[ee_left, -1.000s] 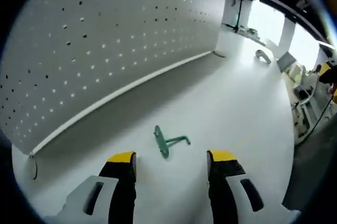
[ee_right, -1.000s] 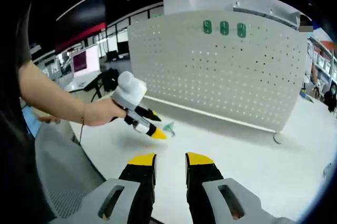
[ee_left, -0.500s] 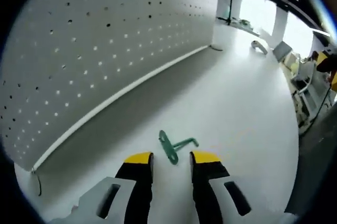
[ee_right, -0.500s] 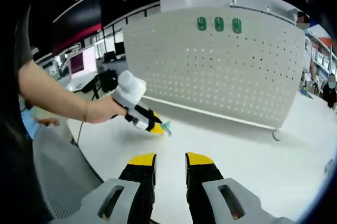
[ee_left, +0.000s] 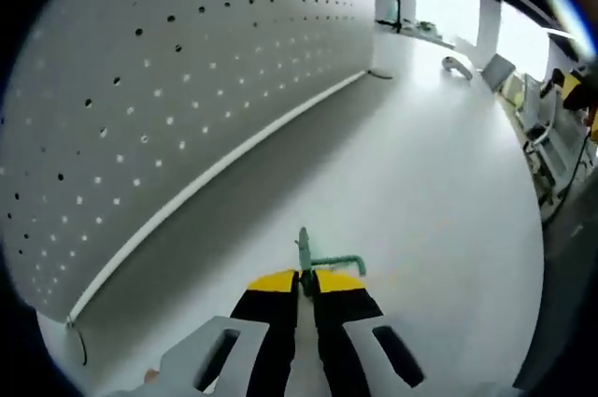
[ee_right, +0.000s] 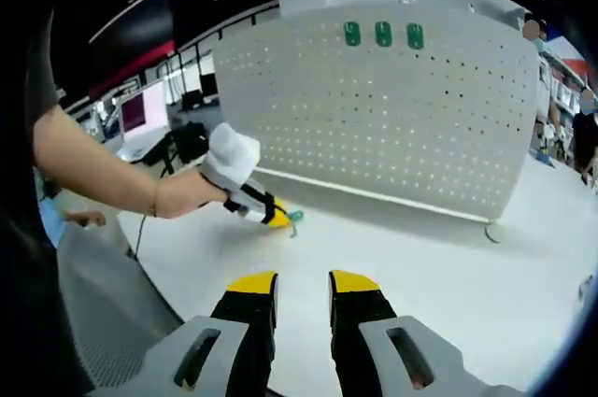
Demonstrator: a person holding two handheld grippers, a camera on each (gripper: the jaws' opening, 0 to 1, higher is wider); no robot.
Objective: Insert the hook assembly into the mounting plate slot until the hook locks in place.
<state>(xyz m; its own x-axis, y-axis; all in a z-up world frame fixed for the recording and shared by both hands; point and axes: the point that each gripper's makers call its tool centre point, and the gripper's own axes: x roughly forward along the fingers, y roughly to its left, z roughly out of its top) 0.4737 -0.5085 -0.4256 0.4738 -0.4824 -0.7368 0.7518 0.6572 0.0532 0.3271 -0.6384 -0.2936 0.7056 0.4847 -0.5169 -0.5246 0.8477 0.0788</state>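
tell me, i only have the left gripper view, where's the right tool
Observer: The right tool hangs back over the white table, jaws apart, holding nothing.
Operator: anything already on the pegboard
Observer: Three green mounting plates sit in a row near the top of the pegboard.
Operator: how does my grab look from there
Observer: The left tool has its yellow tips closed on the green hook, low at the table, well short of the pegboard.
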